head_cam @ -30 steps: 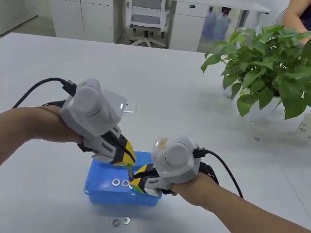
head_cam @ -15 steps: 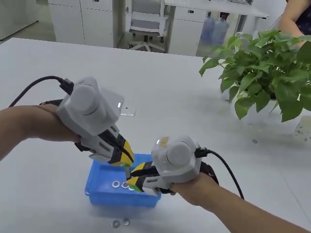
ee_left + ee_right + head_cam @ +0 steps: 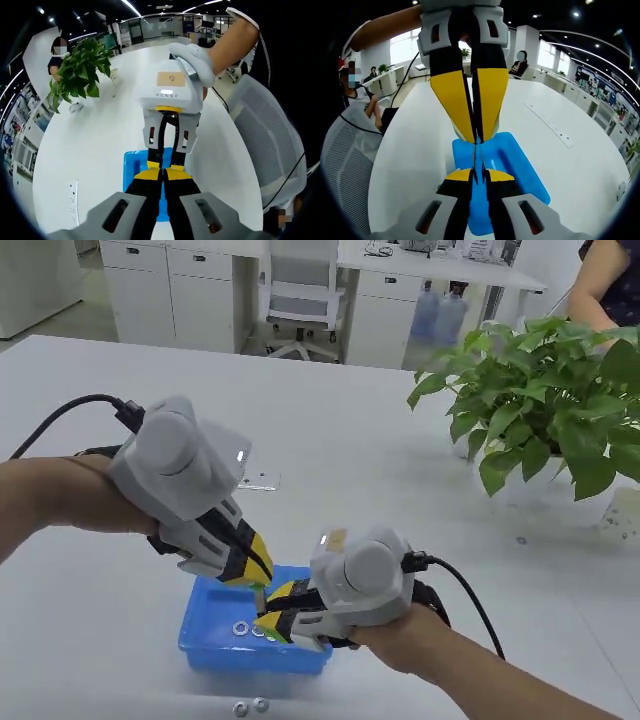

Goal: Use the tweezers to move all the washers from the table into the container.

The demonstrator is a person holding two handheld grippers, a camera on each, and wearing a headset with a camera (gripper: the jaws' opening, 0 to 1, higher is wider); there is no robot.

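Tweezers (image 3: 475, 155) pinched in closed right gripper (image 3: 479, 174).

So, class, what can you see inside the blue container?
At least two washers lie on the floor of the blue container. The tongs of the left gripper and right gripper, closed on the tweezers, cover part of it, so more may lie hidden.

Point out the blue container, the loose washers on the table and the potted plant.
blue container (image 3: 245, 660): head view, front wall.
washers (image 3: 261, 704): head view, right one of the pair.
potted plant (image 3: 540, 390): head view, leaves.
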